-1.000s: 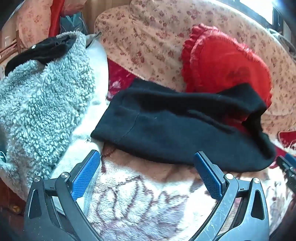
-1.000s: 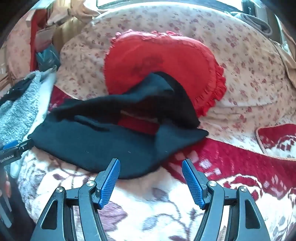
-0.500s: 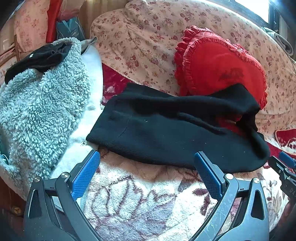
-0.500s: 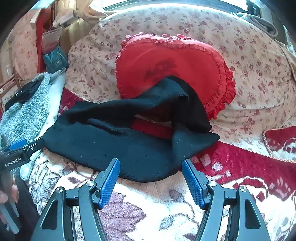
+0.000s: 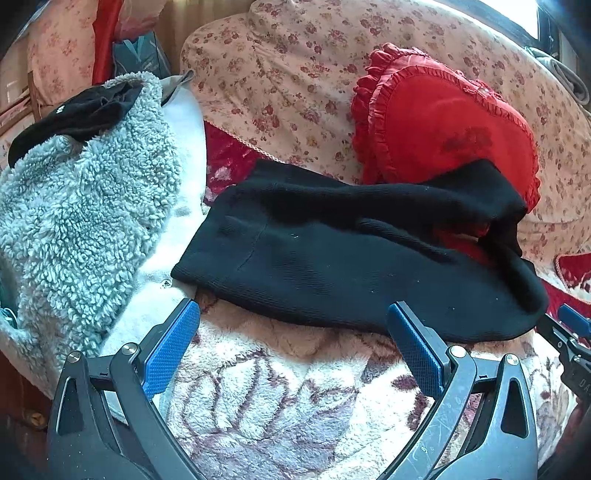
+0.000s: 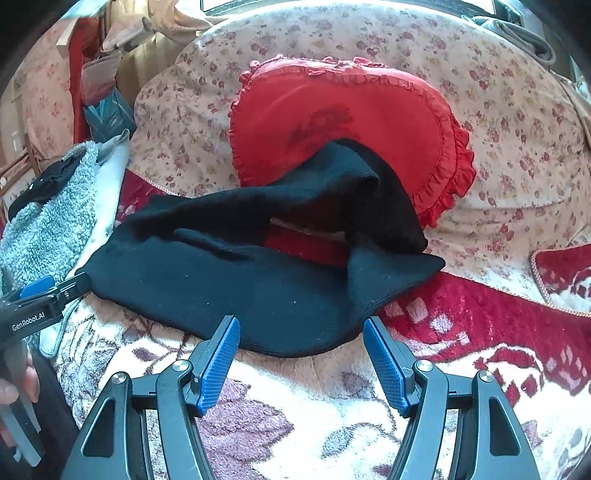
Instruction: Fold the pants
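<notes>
Both grippers spread wide, empty — left gripper [image 5: 293, 345], right gripper [image 6: 301, 356]. Black pants [image 6: 229, 284] just ahead of both, far leg riding up red heart cushion [image 6: 351, 118]. Advisable: pinch near hem corners — lift evenly, avoid snagging fleece blanket [image 5: 280, 391].

Floral sofa back [image 6: 498, 110], sunlit; window strip [image 5: 517, 18] above.

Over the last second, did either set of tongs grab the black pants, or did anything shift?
No grab. Both sets of tongs pulled back a little toward the person: the black knit pants now sit farther off in both views. The left tongs and right tongs stayed open and empty. The pants still drape against the red heart-shaped cushion, unmoved.
</notes>
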